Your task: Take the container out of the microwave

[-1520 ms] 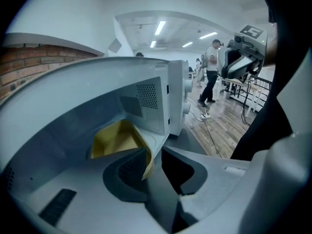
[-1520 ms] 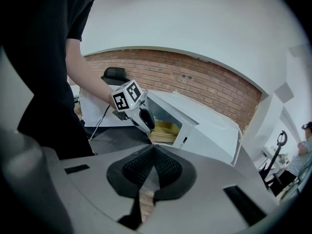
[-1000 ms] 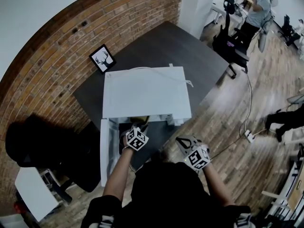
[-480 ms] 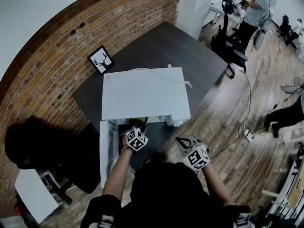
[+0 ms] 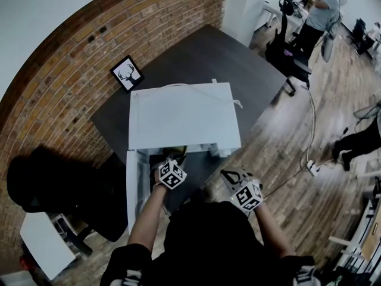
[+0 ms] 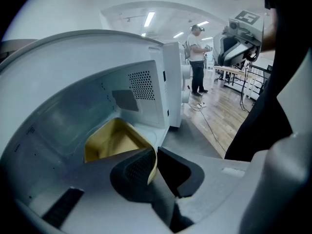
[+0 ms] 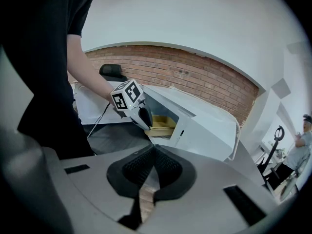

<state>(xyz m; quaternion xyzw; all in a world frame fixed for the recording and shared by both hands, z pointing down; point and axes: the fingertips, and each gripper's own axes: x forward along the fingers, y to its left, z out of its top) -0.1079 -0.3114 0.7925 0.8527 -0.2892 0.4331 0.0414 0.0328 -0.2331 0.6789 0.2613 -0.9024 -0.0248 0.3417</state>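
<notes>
A white microwave (image 5: 184, 115) stands on a dark table (image 5: 220, 58) with its door (image 5: 132, 186) swung open to the left. Inside it sits a yellow container (image 6: 114, 140), whose edge also shows at the opening in the head view (image 5: 178, 153). My left gripper (image 6: 155, 156) is at the opening, shut on the container's near rim. The right gripper view shows that left gripper (image 7: 145, 118) against the container (image 7: 163, 123). My right gripper (image 7: 153, 161) hangs to the right of the opening, away from the microwave, shut with nothing between its pads; the head view shows it (image 5: 230, 176) too.
A framed deer picture (image 5: 127, 72) leans on the brick wall behind the microwave. A black chair (image 5: 36, 177) stands to the left. On the wooden floor to the right lie a cable and power strip (image 5: 310, 169). A person (image 5: 321, 11) stands far off.
</notes>
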